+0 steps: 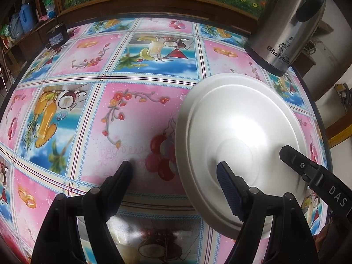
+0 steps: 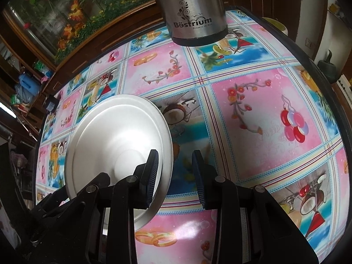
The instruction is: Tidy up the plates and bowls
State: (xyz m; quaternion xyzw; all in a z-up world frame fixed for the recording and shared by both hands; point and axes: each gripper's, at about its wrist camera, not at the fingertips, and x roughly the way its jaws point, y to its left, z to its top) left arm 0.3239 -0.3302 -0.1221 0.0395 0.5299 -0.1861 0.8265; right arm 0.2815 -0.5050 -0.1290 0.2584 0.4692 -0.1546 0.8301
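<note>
A white plate (image 1: 239,145) lies upside down on the bench (image 1: 136,118), near its right edge, a steel flask (image 1: 288,28) beyond it. Open cloth spreads left. The left hand-held gripper (image 1: 176,169) gapes wide, empty; the right hand-held gripper (image 2: 176,160) stands partly open, empty, beside the plate's rim.

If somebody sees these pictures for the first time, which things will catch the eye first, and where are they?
First comes the tablecloth, loud with pink and blue squares of flowers, fruit and drinks, covering the whole table. Next is the white plate lying upside down near the front, between the two grippers. Behind it, at the far edge, stands a steel kettle marked Bestrium.
</note>
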